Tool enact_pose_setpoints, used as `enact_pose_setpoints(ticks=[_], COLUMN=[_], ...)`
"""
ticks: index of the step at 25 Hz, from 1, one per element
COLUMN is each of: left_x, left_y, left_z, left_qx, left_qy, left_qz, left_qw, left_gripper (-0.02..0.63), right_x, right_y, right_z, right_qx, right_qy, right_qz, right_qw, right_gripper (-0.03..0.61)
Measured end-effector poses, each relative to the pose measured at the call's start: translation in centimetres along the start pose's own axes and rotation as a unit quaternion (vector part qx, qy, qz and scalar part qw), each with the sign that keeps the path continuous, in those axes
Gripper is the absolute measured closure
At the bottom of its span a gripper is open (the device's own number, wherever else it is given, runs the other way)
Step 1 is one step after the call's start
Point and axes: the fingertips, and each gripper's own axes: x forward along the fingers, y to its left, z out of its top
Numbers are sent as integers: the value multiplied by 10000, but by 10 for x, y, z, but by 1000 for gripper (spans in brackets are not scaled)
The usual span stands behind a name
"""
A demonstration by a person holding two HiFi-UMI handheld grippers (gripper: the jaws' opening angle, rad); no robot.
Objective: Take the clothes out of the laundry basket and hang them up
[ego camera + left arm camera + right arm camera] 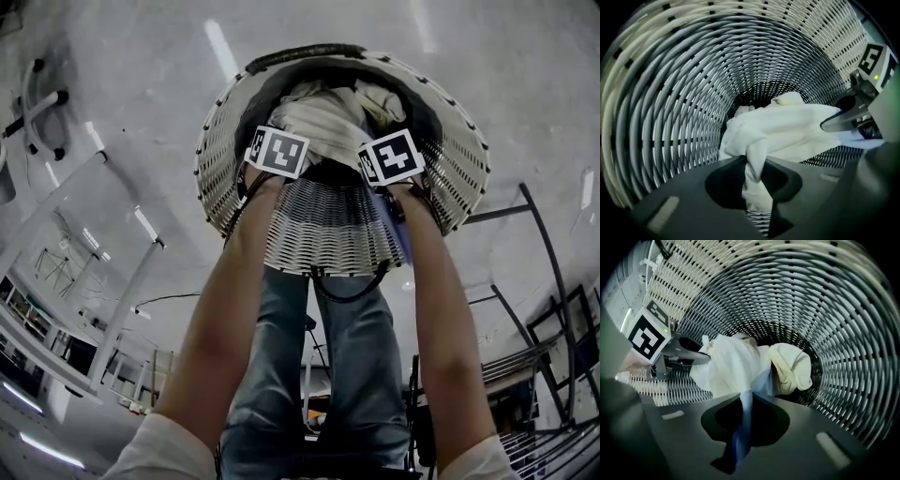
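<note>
We are clenching the left hand-held gripper (755, 176) on a bunched fold of a white garment (787, 129). The cloth is running down between its closed jaws. We are clenching the right hand-held gripper (743, 416) on another fold of white cloth, as far as we can tell the same garment. That fold is looking pale blue where it is passing between the jaws.

Both hand-held grippers are pointing steeply down into the laundry basket (323, 234), side by side, with their marker cubes sitting over the near side of its opening. The white garment is lying low inside the basket, spread between the two grips. A cream garment (792, 366) is lying bunched just beside it and touching it.

The basket is round and woven in pale strips. It is standing on a grey floor (141, 75) just in front of our legs in blue jeans (272, 375). Our bare forearms are reaching down to it. A metal rack (539, 352) is standing to the right and a white frame (128, 309) to the left.
</note>
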Motion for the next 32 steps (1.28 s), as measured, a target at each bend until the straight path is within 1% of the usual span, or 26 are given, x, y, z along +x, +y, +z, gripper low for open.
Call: enact_pose_setpoints(ticks=[4,7,12,15,20,23,26,29,32], left_x=[-6,-15,-32,-40,-60,-73,-85,-100,-116], left_y=[-4,-4,-3,-11,-13,-17,-23,-25,-28], left_z=[4,2,-3,4,-4,-2,3,7,8], left_qx=[-93,-107,-166,-116,-149,-166,-211,-104,-99], left_qy=[-105,-102,-78,-301,-308,-451,-692,-773,-848], left_qz=[-117,-68,-10,-171,-138,-200,-288,-282,-283], left_qw=[9998,9999,9998,9993,9993,9986,9970,9966,9959], left_gripper=[540,543,546,548,549,549,549,549,549], right_x=[-11,-19,-33,-44,-66,-79,-89,-101,-117], right_y=[0,2,7,8,18,23,27,32,37], right_z=[5,6,7,7,9,10,9,8,6], right_qx=[18,-30,-5,110,189,184,174,168,207], right_qy=[-216,-309,-483,-646,-914,-1029,-1161,-1292,-1396], right_qz=[-43,-131,-150,-149,-161,-209,-216,-225,-254], right_qw=[9998,9994,9987,9977,9955,9943,9928,9912,9897], right_gripper=[532,532,532,532,534,534,534,534,534])
